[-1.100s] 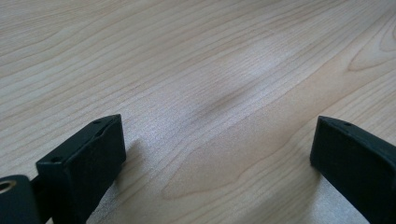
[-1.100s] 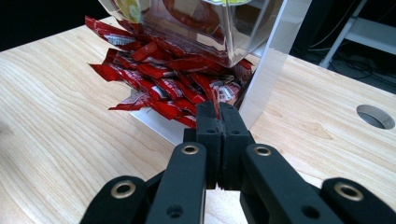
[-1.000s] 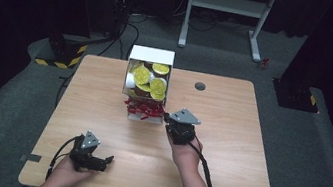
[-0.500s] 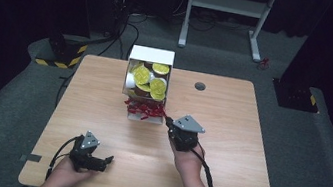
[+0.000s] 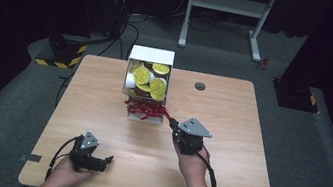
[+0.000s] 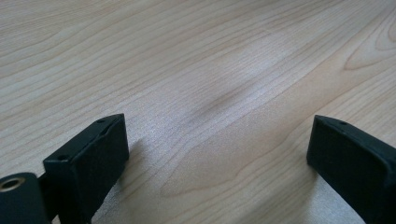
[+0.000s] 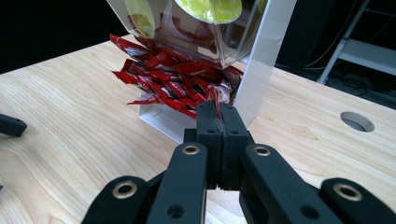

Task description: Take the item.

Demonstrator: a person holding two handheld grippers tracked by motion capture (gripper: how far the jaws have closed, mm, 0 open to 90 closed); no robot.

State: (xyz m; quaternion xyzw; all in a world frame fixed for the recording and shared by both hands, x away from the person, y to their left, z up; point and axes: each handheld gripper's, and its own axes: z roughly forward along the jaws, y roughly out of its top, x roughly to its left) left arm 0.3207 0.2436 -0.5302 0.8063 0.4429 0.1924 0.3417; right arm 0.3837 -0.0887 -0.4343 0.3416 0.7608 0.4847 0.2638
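Observation:
A white and clear dispenser box [image 5: 152,55] stands at the back middle of the wooden table [image 5: 241,186]. Its upper part holds yellow-lidded cups [image 5: 142,75], and its lower tray holds red sachets [image 5: 143,110]. My right gripper [image 5: 171,121] sits just right of that tray, shut on the end of one red sachet [image 7: 215,97], which still reaches into the pile of sachets [image 7: 163,74]. My left gripper [image 5: 105,161] rests near the front left edge. It is open over bare wood [image 6: 217,149].
A round cable hole [image 5: 200,85] lies in the table right of the box. A white stand [image 5: 229,4] and black equipment stand on the floor behind. One jaw of the left gripper [image 7: 9,125] shows at the far left in the right gripper view.
My right gripper has drawn back from the sachet tray, toward the person and slightly right, still shut. The left gripper has not moved.

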